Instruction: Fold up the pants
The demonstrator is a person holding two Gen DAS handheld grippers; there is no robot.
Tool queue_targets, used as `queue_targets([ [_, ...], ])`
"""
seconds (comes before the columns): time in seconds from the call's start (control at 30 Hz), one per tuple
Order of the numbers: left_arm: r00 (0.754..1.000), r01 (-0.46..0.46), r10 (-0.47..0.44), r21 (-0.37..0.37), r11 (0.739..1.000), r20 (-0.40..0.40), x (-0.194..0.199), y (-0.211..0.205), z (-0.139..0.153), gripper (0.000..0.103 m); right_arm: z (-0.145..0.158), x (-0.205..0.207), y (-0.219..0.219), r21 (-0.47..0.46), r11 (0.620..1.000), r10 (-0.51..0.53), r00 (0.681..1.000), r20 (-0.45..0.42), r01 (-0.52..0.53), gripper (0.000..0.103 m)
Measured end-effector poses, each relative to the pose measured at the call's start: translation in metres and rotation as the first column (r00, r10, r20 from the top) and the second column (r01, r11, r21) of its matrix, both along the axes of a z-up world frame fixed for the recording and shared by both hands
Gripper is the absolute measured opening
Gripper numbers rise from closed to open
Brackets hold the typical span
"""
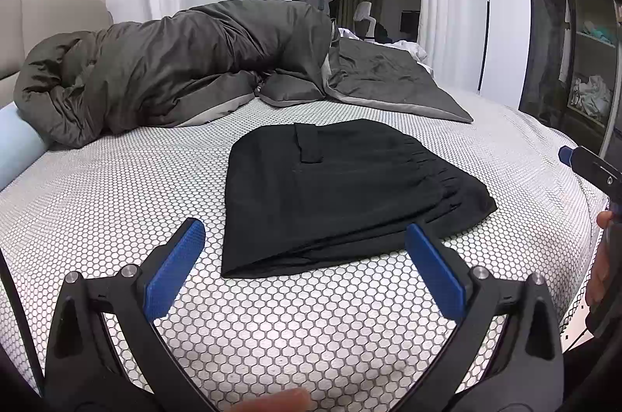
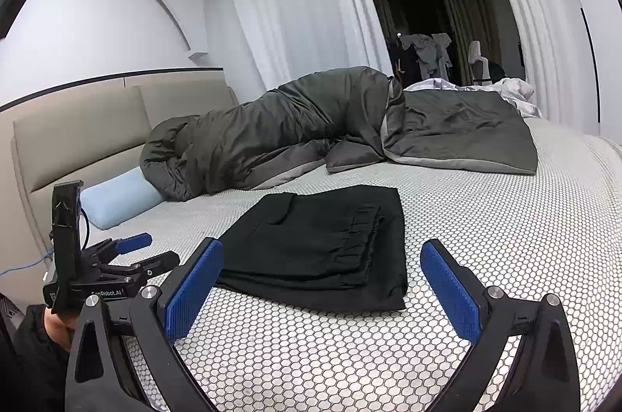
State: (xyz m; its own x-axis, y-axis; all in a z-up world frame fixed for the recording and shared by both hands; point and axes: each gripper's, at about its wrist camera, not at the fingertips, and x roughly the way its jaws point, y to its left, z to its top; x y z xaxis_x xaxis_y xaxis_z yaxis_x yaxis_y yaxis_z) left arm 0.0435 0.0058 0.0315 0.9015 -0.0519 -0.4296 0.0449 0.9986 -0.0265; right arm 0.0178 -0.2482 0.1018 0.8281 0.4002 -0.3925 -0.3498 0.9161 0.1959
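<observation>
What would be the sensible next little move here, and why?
Probably just draw both grippers back and stop. The black pants already lie folded in a compact stack on the bed, and the left gripper and right gripper are both open, holding nothing, short of the cloth.

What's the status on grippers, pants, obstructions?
Left gripper open, holding nothing. Right gripper open, holding nothing. Black pants folded flat on the bed. Dark duvet behind, apart from them.
</observation>
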Motion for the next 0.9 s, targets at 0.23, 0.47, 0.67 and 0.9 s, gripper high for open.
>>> queue_targets([
  [0.23,1.000,-0.011,0.011,-0.014,1.000,0.000,-0.001,0.008,0.002,0.103,-0.005,0.009,0.013,-0.022,1.000,0.008,1.000,0.000,-0.008,0.103],
  [0.47,1.000,-0.019,0.020,-0.020,1.000,0.003,-0.002,0.012,0.002,0.103,-0.008,0.014,0.017,-0.030,0.999,0.011,1.000,0.002,-0.011,0.103],
  [0.67,1.000,-0.022,0.022,-0.017,1.000,0.003,-0.003,0.013,0.002,0.103,-0.007,0.013,0.017,-0.030,1.000,0.008,1.000,0.006,-0.008,0.103],
  [0.9,1.000,-0.018,0.018,-0.008,1.000,0.005,-0.002,0.014,0.000,0.103,-0.006,0.012,0.017,-0.035,0.999,0.008,1.000,0.012,-0.008,0.103],
])
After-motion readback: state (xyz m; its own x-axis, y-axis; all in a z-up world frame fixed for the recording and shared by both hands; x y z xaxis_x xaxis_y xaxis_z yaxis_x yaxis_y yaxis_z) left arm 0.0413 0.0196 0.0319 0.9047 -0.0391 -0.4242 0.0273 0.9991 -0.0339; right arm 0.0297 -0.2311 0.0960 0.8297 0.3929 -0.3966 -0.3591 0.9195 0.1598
